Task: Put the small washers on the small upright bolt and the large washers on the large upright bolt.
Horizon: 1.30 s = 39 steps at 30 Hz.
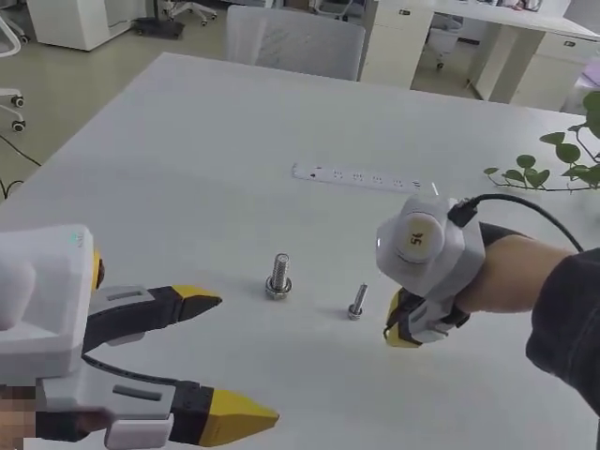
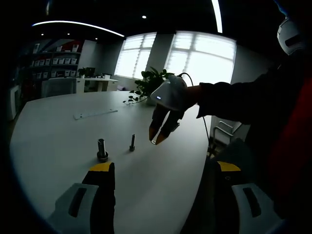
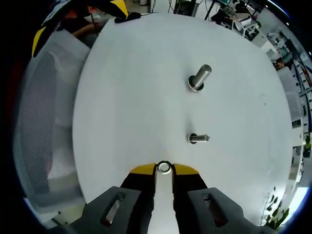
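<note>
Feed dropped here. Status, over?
Right gripper shut on washer, near small bolt. Left gripper open. Nothing blocks the bolt.

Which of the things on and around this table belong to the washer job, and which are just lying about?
Part of the job:
large bolt, upright
small bolt, upright
washer, pinched in the jaws of the right gripper
left gripper, jaws open

Just lying about:
power strip
plant
chair beyond the table
</note>
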Tool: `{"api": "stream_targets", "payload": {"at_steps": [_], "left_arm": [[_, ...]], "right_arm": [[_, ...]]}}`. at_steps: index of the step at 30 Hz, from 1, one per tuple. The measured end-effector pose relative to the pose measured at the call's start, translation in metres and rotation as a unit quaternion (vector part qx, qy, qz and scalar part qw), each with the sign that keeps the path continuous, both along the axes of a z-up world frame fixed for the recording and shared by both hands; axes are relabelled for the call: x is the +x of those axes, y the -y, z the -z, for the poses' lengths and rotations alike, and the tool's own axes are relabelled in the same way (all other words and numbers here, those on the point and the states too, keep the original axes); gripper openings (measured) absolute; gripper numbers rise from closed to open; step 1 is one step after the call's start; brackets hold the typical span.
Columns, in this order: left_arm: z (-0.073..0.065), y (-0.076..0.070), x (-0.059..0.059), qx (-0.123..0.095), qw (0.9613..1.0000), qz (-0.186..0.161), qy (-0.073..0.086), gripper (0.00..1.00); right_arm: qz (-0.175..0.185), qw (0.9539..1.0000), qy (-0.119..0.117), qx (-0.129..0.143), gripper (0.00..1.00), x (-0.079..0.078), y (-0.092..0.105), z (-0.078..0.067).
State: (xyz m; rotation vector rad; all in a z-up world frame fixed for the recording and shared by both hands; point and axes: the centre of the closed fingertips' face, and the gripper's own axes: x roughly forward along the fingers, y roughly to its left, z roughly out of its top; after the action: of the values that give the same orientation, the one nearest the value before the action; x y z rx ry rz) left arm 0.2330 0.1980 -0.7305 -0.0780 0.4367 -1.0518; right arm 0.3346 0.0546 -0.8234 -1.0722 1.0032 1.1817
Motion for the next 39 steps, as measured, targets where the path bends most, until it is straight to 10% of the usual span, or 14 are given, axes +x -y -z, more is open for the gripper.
{"api": "stream_targets", "payload": {"at_steps": [23, 39], "left_arm": [[0.001, -0.004, 0.0, -0.001, 1.0, -0.007, -0.001, 0.84], [0.006, -0.008, 0.004, 0.001, 0.9998, -0.016, -0.008, 0.84]], "right_arm": [[-0.023, 0.999, 0.039, -0.002, 0.14, 0.034, -0.021, -0.037], [-0.038, 0.9985, 0.038, -0.007, 0.14, 0.052, -0.035, -0.03]]}}
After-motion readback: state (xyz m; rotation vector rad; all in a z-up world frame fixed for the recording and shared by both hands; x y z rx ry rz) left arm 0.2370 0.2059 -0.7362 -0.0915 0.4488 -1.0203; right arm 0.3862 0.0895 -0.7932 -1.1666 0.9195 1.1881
